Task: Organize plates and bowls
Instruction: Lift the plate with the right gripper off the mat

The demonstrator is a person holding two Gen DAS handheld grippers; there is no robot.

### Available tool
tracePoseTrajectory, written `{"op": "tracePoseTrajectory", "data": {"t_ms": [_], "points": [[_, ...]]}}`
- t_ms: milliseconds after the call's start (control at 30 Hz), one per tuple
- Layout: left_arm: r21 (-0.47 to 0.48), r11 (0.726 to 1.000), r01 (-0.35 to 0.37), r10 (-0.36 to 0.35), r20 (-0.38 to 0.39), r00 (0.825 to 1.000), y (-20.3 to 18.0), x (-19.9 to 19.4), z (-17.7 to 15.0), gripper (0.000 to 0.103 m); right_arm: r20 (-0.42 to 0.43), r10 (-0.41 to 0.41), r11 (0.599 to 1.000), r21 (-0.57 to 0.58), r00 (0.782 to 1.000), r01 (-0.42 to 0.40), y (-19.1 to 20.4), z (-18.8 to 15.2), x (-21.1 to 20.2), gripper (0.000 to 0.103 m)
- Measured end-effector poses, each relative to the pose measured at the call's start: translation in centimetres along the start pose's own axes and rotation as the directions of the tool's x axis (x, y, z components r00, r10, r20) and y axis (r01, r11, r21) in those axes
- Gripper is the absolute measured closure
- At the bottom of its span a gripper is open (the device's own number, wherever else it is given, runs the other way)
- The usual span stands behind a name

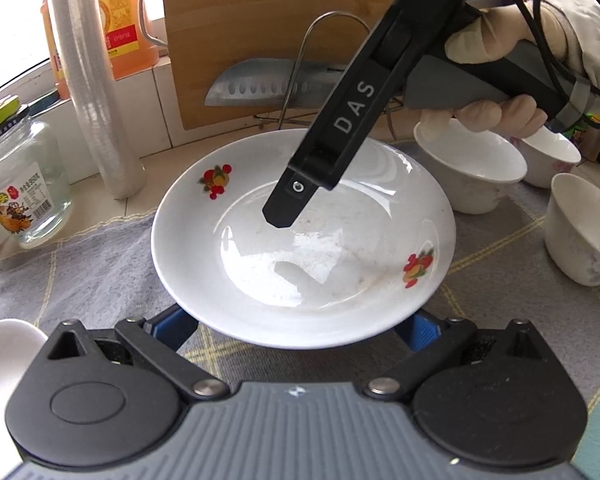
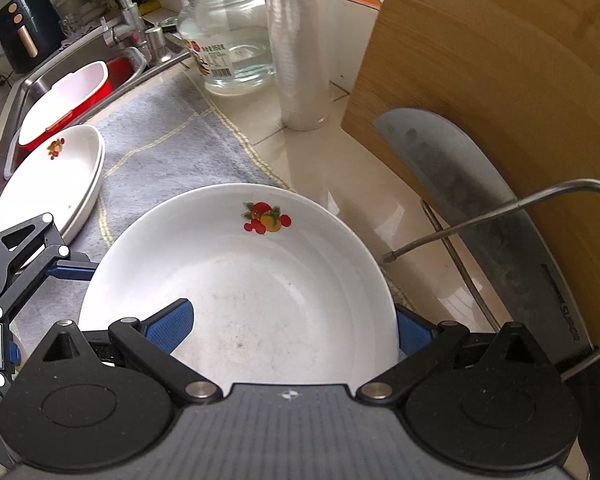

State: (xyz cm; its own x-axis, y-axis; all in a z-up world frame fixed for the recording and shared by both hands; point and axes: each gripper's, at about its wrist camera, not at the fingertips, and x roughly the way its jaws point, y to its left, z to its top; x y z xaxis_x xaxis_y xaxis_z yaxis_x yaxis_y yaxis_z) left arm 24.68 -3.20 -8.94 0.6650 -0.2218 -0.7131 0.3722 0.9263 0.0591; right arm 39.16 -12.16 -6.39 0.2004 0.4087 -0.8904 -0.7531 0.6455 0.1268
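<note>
A white plate with fruit prints (image 1: pixel 300 240) (image 2: pixel 260 280) lies on the grey checked cloth (image 1: pixel 92 276). My left gripper (image 1: pixel 298 326) is open, its blue fingers (image 1: pixel 176 330) spread wide at the plate's near rim and partly hidden under it. My right gripper (image 2: pixel 294 322) is open too. One of its blue fingers (image 2: pixel 172 326) reaches over the plate's inside and the other sits outside the rim. In the left wrist view its black finger (image 1: pixel 284 208) hangs above the plate's centre. A stack of matching plates (image 2: pixel 56 188) rests to the left. Three white bowls (image 1: pixel 470 168) stand to the right.
A wooden cutting board (image 1: pixel 260 32) with a cleaver (image 1: pixel 268 84) in a wire rack stands behind the plate. A glass jar (image 1: pixel 20 188), a roll of clear bags (image 1: pixel 96 92) and an oil bottle (image 1: pixel 120 20) line the wall. The sink (image 2: pixel 32 88) holds a red-and-white basin.
</note>
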Motion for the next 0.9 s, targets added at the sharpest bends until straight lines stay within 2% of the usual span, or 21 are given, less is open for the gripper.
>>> {"op": "tracePoseTrajectory", "data": {"t_ms": [500, 900], "points": [[-0.017, 0.999, -0.04, 0.04, 0.021, 0.999, -0.4, -4.2, -0.8, 0.001, 0.04, 0.007, 0.998, -0.061, 0.999, -0.005, 4.1, 0.0, -3.3, 0.0], [-0.054, 0.994, -0.09, 0.091, 0.027, 0.995, 0.5, -8.3, -3.2, 0.001, 0.057, 0.036, 0.993, -0.112, 0.998, -0.029, 8.4, 0.8, -4.1, 0.0]]}}
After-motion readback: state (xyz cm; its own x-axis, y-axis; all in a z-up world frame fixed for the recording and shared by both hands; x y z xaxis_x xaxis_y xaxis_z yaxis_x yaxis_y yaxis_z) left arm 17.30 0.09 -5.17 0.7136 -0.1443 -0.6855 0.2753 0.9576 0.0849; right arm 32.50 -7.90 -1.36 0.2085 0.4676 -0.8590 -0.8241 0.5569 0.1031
